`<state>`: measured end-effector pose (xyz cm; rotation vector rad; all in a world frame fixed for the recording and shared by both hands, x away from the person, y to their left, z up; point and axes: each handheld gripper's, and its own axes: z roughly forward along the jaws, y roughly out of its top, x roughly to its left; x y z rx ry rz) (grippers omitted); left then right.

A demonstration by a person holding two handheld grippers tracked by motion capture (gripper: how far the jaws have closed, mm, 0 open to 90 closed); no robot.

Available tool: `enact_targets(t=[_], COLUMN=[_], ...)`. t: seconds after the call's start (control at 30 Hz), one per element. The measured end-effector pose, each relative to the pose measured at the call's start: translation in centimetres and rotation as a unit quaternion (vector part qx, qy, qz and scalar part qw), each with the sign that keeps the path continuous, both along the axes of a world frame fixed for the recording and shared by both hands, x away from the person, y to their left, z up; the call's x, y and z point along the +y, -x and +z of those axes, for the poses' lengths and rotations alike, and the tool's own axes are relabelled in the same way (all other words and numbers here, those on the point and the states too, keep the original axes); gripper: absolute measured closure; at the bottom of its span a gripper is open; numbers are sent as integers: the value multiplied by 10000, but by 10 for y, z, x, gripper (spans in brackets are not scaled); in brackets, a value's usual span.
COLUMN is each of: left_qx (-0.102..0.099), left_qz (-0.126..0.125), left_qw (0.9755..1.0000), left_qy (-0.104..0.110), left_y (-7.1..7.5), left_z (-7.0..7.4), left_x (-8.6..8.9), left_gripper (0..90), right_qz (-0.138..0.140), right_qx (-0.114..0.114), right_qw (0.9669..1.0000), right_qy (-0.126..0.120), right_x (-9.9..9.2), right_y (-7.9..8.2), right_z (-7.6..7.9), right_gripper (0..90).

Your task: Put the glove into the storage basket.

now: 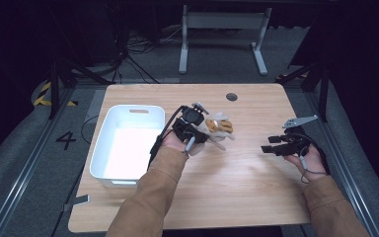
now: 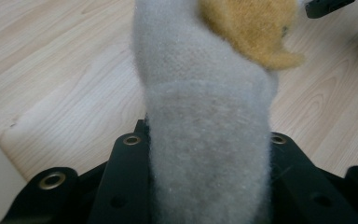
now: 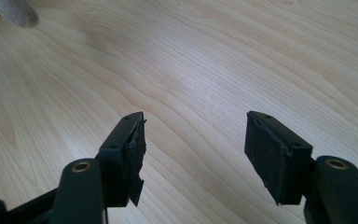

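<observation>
A grey and tan-orange plush toy (image 1: 218, 127) hangs just above the wooden table (image 1: 237, 187), right of the white bin. My left gripper (image 1: 202, 132) is shut on it. In the left gripper view the toy's grey fleece (image 2: 205, 140) fills the space between the two black jaws, with its orange part (image 2: 254, 28) at the top. My right gripper (image 1: 269, 144) is at the table's right side, pointing left, open with nothing between its fingers. In the right gripper view its pads (image 3: 272, 156) stand wide apart over bare wood, gripper (image 3: 193, 158) empty.
A white plastic bin (image 1: 128, 148) with a handle slot stands at the table's left side. A round cable hole (image 1: 232, 97) sits near the far edge. Beyond the table stand a white frame (image 1: 222, 34) and cables on the grey floor.
</observation>
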<state>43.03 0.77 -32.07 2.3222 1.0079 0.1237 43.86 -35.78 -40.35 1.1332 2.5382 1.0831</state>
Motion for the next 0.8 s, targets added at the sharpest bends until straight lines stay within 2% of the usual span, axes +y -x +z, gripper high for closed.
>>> enact_targets(t=[0.1, 0.13, 0.2, 0.23, 0.3, 0.47, 0.53, 0.57, 0.6, 0.63, 0.67, 0.73, 0.8], left_qx=[26, 82, 128, 128, 235, 376, 465, 465, 502, 502, 583, 649, 747], left_qz=[110, 246, 432, 432, 610, 779, 998, 998, 1085, 1085, 1131, 1080, 1085], left_qw=[9999, 9996, 9988, 9988, 9975, 9957, 9935, 9935, 9925, 9925, 9916, 9919, 9912], left_qy=[-86, -139, -192, -192, -268, -331, -299, -299, -272, -272, -237, -167, -148], left_y=[-3, -5, -7, -7, -10, -16, -20, -20, -23, -23, -26, -28, -30], left_z=[6, 9, 11, 11, 14, 17, 18, 18, 20, 20, 21, 21, 21], left_x=[3, 6, 7, 7, 10, 14, 16, 16, 18, 18, 20, 22, 23], left_gripper=[681, 681, 680, 680, 680, 681, 681, 682, 682, 682, 682, 681, 681], right_qz=[0, 35, 41, 50, 35, 13, 14, 14, 13, 9, 5, -9, 12], right_qx=[28, 76, 78, 83, 101, 141, 169, 169, 175, 178, 179, 185, 208], right_qw=[10000, 10000, 10000, 9999, 9999, 9999, 9999, 9999, 9998, 9998, 9998, 9998, 9998], right_qy=[-4, -52, 11, 27, 25, -11, -17, -17, -20, -21, -25, -17, -28], right_x=[0, 0, 1, 1, 1, -1, -2, -2, -2, -2, -2, -3, -3], right_y=[-1, -3, -4, -4, -5, -7, -7, -7, -7, -7, -7, -7, -7], right_z=[-1, -1, -1, -1, -1, -2, -2, -2, -2, -2, -2, -3, -3], right_gripper=[393, 401, 411, 414, 415, 416, 417, 417, 417, 416, 415, 415, 415])
